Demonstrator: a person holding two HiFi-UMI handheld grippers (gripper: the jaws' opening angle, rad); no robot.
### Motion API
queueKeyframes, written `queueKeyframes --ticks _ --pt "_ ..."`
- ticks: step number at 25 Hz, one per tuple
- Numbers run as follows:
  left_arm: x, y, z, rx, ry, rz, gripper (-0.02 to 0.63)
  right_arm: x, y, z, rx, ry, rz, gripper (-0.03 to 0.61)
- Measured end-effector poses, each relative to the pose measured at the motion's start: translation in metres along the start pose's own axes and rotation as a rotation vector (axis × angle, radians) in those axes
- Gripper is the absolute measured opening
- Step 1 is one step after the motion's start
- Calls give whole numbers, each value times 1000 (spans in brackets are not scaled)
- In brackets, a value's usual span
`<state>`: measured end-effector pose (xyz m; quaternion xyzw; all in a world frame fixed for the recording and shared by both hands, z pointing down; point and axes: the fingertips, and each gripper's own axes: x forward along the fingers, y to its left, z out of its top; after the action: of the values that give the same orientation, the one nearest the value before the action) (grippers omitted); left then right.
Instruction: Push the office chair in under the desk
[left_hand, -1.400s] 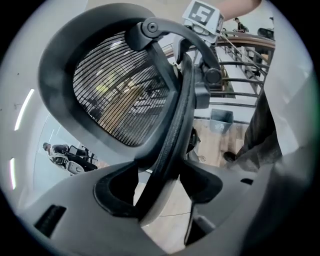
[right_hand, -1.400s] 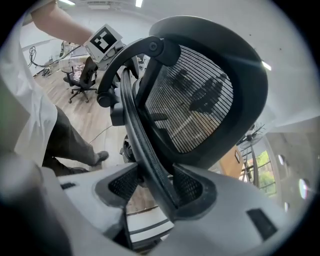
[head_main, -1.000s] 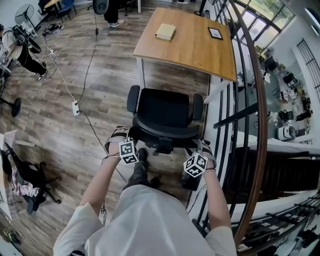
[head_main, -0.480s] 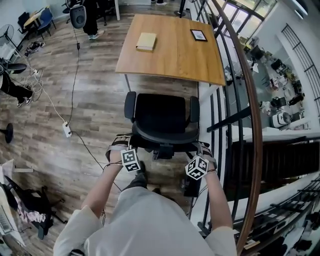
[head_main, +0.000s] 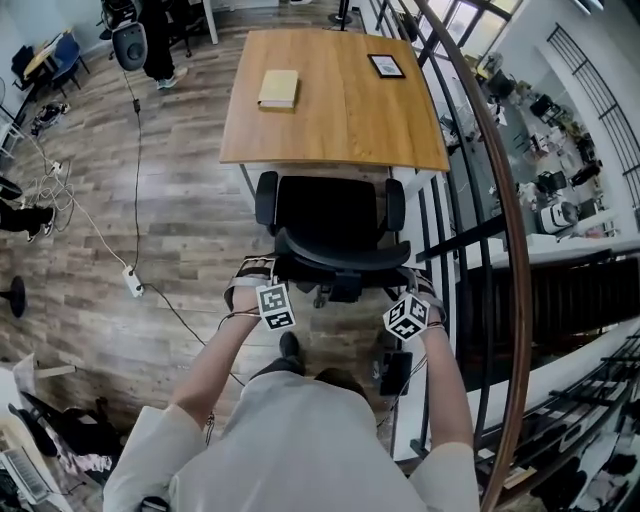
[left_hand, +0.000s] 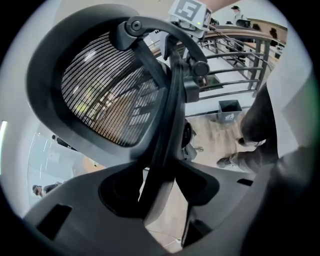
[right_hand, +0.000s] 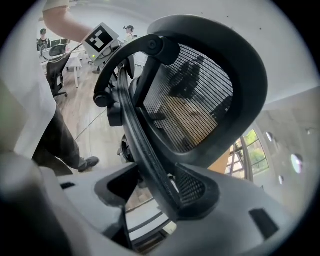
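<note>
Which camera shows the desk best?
Head view: the whole desk top shows, with the chair seat at its near edge. Both gripper views are filled by the chair back; only brown slivers, possibly desk, show behind it.

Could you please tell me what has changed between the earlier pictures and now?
The office chair rolled forward to the desk edge, closing the gap. The left tool has just been closing its jaws, the backrest frame between them. The right tool stayed at that frame; the book lay still.
</note>
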<state>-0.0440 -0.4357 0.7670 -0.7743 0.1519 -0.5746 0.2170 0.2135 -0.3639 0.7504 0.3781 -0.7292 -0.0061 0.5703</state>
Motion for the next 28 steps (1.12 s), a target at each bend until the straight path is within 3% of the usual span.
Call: queueKeyframes --ticks 8,28 --pt "33 47 6 7 -10 18 199 31 -43 8 39 23 -29 233" --pt "95 151 44 -33 25 63 201 87 -172 16 -43 -33 -21 233"
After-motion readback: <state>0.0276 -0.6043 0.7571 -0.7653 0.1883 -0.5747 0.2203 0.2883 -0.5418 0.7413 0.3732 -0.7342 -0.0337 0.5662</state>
